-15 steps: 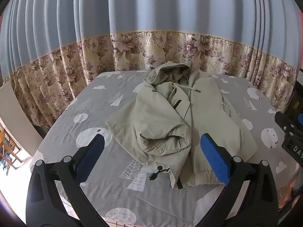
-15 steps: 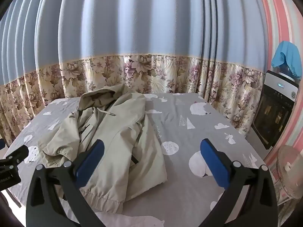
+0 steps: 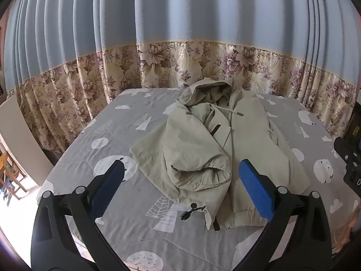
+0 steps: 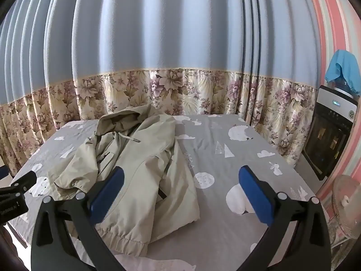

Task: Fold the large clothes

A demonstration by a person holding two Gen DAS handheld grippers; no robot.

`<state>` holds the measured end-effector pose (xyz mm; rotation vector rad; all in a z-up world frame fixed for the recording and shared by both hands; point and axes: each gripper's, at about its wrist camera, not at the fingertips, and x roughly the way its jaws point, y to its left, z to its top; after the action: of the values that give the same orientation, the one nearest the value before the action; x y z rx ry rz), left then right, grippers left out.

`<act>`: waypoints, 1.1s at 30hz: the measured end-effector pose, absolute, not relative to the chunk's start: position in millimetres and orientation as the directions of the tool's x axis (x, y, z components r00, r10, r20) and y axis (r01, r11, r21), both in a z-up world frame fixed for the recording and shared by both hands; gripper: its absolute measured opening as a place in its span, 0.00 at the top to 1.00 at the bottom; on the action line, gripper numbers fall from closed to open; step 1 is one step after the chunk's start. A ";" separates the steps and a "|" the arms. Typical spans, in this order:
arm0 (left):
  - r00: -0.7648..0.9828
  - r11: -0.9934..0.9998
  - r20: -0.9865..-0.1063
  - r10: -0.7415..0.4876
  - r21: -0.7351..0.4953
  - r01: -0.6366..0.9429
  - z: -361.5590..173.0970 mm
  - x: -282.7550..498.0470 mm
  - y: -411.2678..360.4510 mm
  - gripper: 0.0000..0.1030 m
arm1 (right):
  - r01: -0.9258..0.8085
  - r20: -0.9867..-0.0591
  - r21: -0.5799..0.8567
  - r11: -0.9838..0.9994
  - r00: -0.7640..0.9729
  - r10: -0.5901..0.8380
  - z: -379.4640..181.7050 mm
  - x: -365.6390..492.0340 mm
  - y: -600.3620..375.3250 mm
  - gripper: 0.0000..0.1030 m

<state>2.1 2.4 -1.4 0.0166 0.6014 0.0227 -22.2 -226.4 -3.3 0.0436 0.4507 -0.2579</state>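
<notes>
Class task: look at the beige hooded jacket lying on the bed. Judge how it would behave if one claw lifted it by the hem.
The jacket would probably drape and sag, since it already lies crumpled in soft folds. The sleeve folded across its front would likely slide off. Its thin, smooth-looking fabric suggests it is light and perhaps slippery on the bedsheet.
</notes>
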 end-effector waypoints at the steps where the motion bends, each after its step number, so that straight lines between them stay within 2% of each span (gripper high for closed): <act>1: 0.825 1.000 -0.565 0.029 0.026 -0.017 -1.6 2.1 2.2 0.03 | 0.256 -0.438 -0.011 0.967 0.868 -0.235 -2.9 -21.6 -227.6 0.02; 33: 0.829 0.998 -0.555 0.061 0.044 -0.044 -5.9 5.6 3.5 0.03 | 0.264 -0.430 -0.014 0.964 0.869 -0.244 -11.6 -21.3 -224.4 0.02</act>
<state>5.6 3.5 -5.9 0.0295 0.5902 0.0556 -21.3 -224.4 -11.6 0.0460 0.4442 -0.2659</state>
